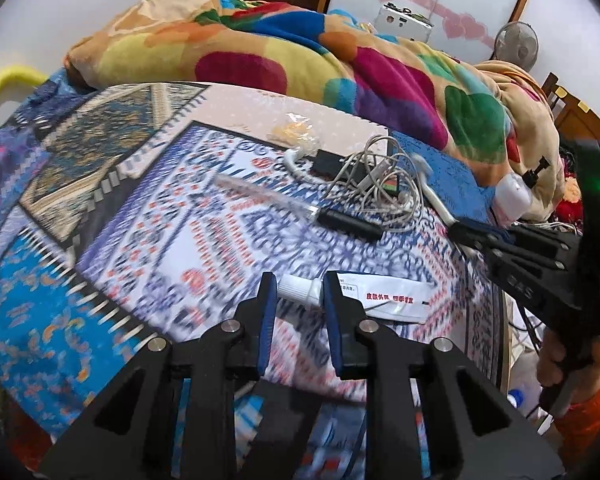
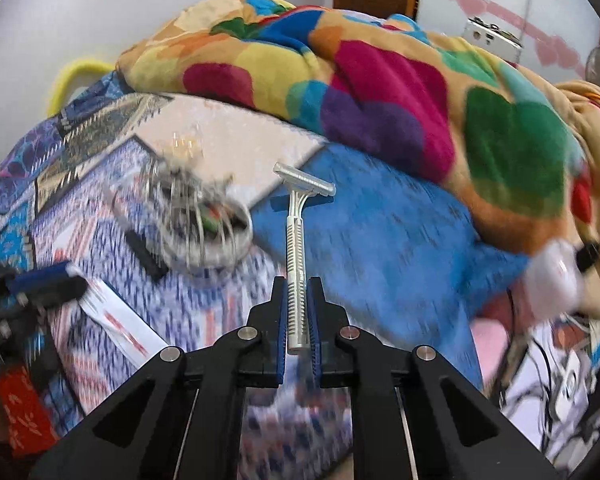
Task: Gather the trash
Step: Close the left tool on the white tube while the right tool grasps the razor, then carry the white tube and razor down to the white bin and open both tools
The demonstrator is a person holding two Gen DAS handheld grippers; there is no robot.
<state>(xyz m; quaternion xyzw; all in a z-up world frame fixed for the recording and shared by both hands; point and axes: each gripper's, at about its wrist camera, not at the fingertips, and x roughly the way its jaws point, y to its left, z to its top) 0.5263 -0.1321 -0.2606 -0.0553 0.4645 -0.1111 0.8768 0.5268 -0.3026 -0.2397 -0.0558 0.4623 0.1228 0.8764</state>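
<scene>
A white ointment tube [image 1: 380, 298] with red print lies across my left gripper [image 1: 298, 278], whose blue pads are shut on its ribbed cap end. It stays sharp while the bedspread [image 1: 204, 240] blurs. In the right wrist view the same tube [image 2: 116, 320] sticks out from the left gripper [image 2: 70, 280] at the left edge. My right gripper [image 2: 298, 284] is shut on the handle of a white disposable razor [image 2: 296, 240], head pointing away from me. From the left wrist view, the right gripper [image 1: 458, 230] holds the razor [image 1: 436, 198] above the bed at the right.
A tangle of white cables [image 1: 380, 184], a black stick-like object [image 1: 348, 224], a clear thin rod [image 1: 260, 192] and a crumpled clear wrapper [image 1: 296, 128] lie on the patterned bedspread. A bulky multicoloured blanket [image 1: 300, 60] fills the far side. A hand with an orange sleeve [image 1: 560, 360] holds the right gripper.
</scene>
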